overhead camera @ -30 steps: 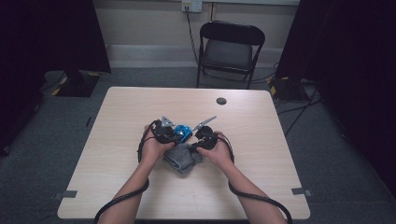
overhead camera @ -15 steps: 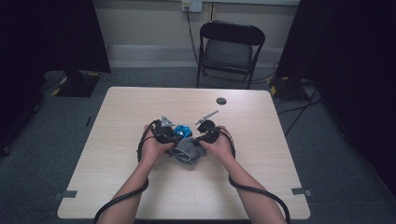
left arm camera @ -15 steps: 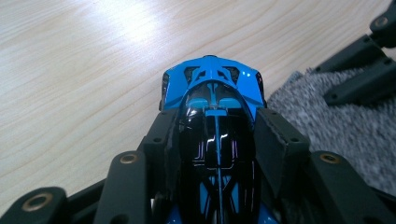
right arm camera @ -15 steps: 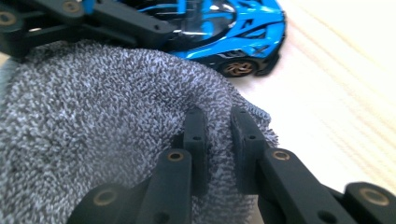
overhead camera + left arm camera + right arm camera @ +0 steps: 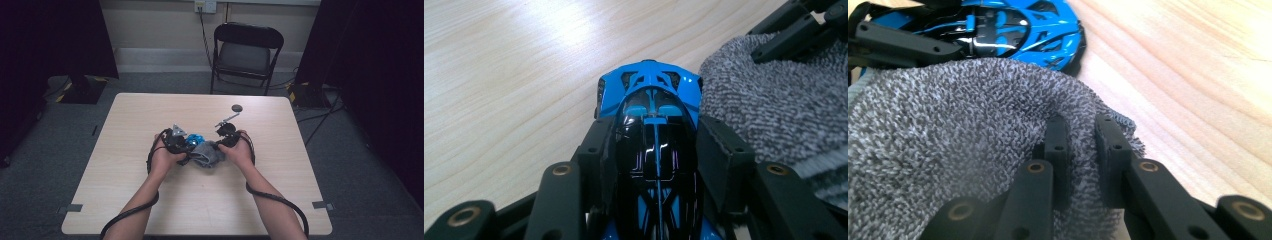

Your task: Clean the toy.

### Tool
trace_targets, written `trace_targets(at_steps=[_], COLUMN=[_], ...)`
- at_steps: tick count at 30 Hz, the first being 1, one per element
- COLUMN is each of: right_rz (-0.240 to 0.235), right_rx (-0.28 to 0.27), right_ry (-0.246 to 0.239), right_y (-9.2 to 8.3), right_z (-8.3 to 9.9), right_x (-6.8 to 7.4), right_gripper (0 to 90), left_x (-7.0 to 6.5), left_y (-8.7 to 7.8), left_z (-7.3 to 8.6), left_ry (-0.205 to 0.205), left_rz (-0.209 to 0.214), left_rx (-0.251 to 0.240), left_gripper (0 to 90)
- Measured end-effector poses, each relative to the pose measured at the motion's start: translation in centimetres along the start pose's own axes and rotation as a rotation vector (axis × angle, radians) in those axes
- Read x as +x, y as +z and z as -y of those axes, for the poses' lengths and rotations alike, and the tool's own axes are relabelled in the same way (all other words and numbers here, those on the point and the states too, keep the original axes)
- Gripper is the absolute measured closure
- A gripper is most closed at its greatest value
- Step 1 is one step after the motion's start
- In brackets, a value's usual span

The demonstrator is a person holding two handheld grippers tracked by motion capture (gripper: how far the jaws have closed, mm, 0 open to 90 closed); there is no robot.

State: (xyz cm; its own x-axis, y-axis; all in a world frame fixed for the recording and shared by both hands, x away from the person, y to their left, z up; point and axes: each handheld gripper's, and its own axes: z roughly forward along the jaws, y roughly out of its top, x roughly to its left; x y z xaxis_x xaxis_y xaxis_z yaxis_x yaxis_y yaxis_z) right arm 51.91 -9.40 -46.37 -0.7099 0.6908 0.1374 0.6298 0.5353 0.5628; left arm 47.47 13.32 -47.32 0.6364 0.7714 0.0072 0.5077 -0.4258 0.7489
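My left jaws are clamped on the flanks of a blue and black toy car (image 5: pixel 650 125), one pad on each side of its glossy cabin, its blue end poking out past the tips. My left gripper (image 5: pixel 186 145) holds it low over the desk (image 5: pixel 125 130), roughly at the middle, a little toward my own edge. My right jaws are pinched nearly together on a fold of a grey terry cloth (image 5: pixel 948 150), the pile bunched between the two pads. My right gripper (image 5: pixel 222 145) has that cloth (image 5: pixel 207 154) draped up against the car's side, touching it, so I judge the step in hand to be wiping the car.

To do it well, I would keep the left grip firm and steady, since the shiny body looks slippery and could twist out under a sideways push. The wiping stroke should run along the car's length, not across it, so I press it into the left pads and not out of them. I should lead with the loose bulk of the cloth and keep my hard right tips off the paint.

Farther off, near the far edge, a small dark round disc (image 5: pixel 237 107) lies on the desk, well apart. A folding chair (image 5: pixel 245 52) stands beyond that edge.
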Motion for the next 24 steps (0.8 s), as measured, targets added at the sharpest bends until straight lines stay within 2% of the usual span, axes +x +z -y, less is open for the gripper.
trace_targets(at_steps=[11, 15, 24], right_rz=[0.067, 0.069, 0.121], right_rx=[-0.028, -0.040, -0.070], right_ry=[0.049, 0.077, 0.112], right_y=[-0.2, -0.2, -0.5], right_z=[0.1, 0.1, 0.1], right_x=[-1.3, -1.9, -2.8], right_gripper=[78.3, 78.2, 78.2], left_x=[-0.1, -0.1, 0.0], left_y=[0.0, 0.0, 0.0], left_z=[0.1, 0.1, 0.1], left_ry=[-0.002, -0.005, -0.007], left_rz=[0.000, 0.002, 0.005], left_rx=[-0.004, -0.003, -0.005], left_gripper=[51.9, 51.9, 51.9])
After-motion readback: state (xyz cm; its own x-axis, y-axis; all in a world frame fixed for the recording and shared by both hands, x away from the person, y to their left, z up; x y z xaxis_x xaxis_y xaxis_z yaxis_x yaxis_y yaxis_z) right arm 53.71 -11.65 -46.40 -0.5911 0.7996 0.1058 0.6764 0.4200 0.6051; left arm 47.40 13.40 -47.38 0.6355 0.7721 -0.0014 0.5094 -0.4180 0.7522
